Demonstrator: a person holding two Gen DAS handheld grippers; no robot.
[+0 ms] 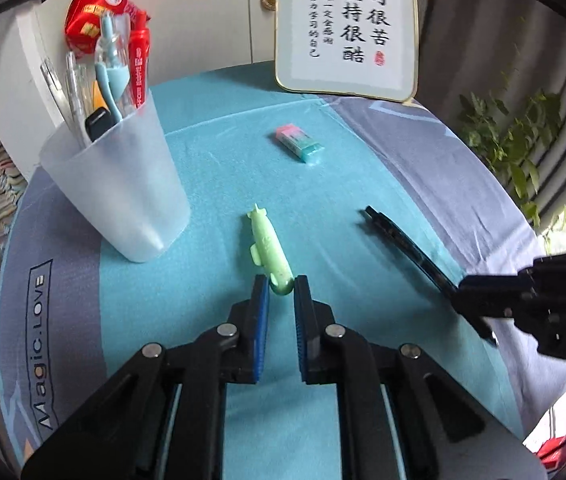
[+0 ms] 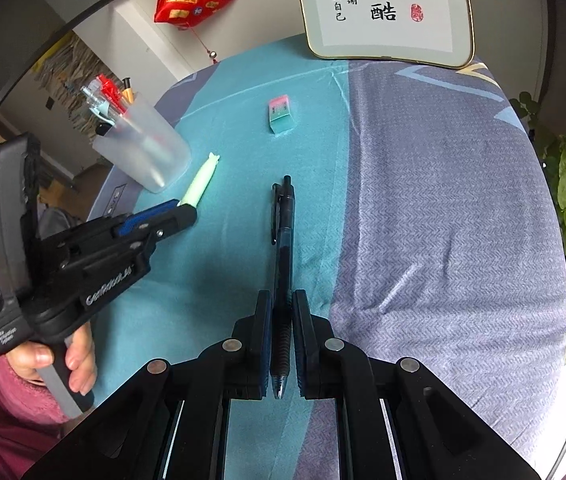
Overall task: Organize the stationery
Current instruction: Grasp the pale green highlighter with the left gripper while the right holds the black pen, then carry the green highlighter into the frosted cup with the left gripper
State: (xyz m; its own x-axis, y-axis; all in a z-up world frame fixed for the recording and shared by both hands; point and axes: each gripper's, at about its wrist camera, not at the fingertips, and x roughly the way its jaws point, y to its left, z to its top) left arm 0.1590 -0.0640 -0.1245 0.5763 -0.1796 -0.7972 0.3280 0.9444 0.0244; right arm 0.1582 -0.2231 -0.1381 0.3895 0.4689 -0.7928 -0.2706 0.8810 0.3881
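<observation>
A light green submarine-shaped pen (image 1: 269,246) lies on the teal cloth, and my left gripper (image 1: 281,284) is shut on its near end. In the right wrist view the left gripper (image 2: 181,210) pinches that green pen (image 2: 201,180) just in front of the cup. A black pen (image 2: 283,236) lies lengthwise between the pads of my right gripper (image 2: 282,300), which is shut on its grip section. The black pen (image 1: 403,240) and right gripper (image 1: 461,294) also show at the right of the left wrist view. A pink and teal eraser (image 1: 297,142) lies farther back.
A frosted plastic cup (image 1: 123,184) holding several pens stands at the left. A framed calligraphy board (image 1: 347,28) leans at the table's back edge. A potted plant (image 1: 515,140) is off the right edge. A person's hand (image 2: 79,360) grips the left tool's handle.
</observation>
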